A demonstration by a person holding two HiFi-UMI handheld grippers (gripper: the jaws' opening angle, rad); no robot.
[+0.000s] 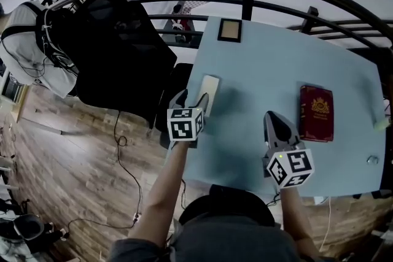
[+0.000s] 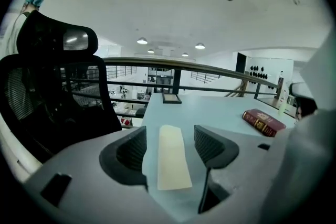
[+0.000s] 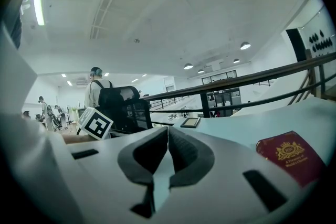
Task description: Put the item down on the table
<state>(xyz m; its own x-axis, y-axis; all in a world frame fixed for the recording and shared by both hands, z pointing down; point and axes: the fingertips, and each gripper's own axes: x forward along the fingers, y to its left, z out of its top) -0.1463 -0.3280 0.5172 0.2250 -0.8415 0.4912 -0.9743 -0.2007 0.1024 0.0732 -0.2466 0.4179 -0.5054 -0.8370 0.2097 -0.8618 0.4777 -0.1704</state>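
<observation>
The pale blue desk (image 1: 270, 64) fills the centre and right of the head view and carries a flat cream card (image 1: 209, 95) near its left edge, a red book (image 1: 317, 112) at the right, well apart from it, and a small dark-framed panel (image 1: 229, 29) near its upper left corner.

I hold my left gripper (image 1: 191, 100) out ahead of my left forearm (image 1: 161, 196), tilted downward, its jaws spread wide apart. My right gripper (image 1: 271, 118) points nearly level, jaws pressed together at the tips, with my right forearm (image 1: 293, 213) straight behind it.
</observation>
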